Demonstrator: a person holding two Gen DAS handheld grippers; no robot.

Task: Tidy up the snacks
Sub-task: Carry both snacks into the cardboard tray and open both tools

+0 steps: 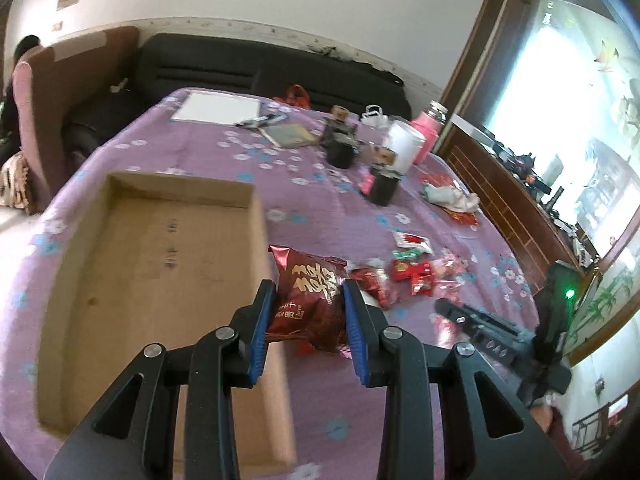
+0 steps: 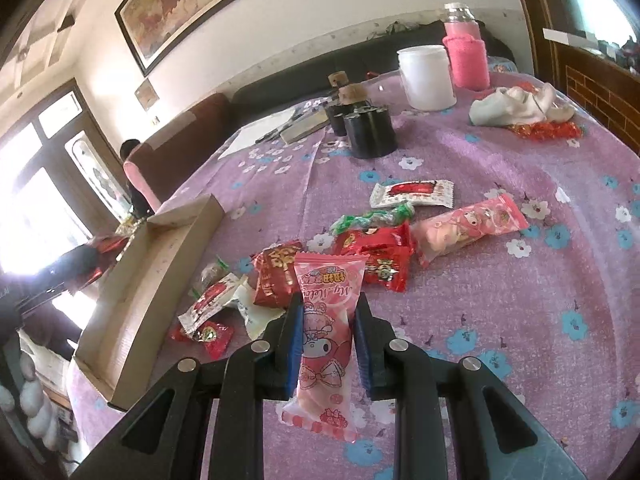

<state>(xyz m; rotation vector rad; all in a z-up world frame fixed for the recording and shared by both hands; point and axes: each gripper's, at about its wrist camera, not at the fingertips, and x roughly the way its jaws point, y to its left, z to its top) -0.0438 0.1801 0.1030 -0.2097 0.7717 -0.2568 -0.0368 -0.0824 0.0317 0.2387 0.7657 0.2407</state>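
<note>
Left gripper [image 1: 308,312]: clamps dark red packet [image 1: 308,300], beside box.
Right gripper [image 2: 328,340]: grips pink packet [image 2: 326,332].
Cardboard box [image 1: 120,264]: apparently empty (far corner unclear).
Loose snacks [image 2: 372,256]: roughly eight left on desk [image 2: 520,320].

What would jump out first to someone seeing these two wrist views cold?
Each gripper holds a snack: the left gripper clamps a dark red packet with gold characters beside the empty cardboard box, and the right gripper pinches a pink cartoon-printed packet. Beyond it, a jumble of red snack packets lies loose on the purple flowered tablecloth, right of the box.
</note>
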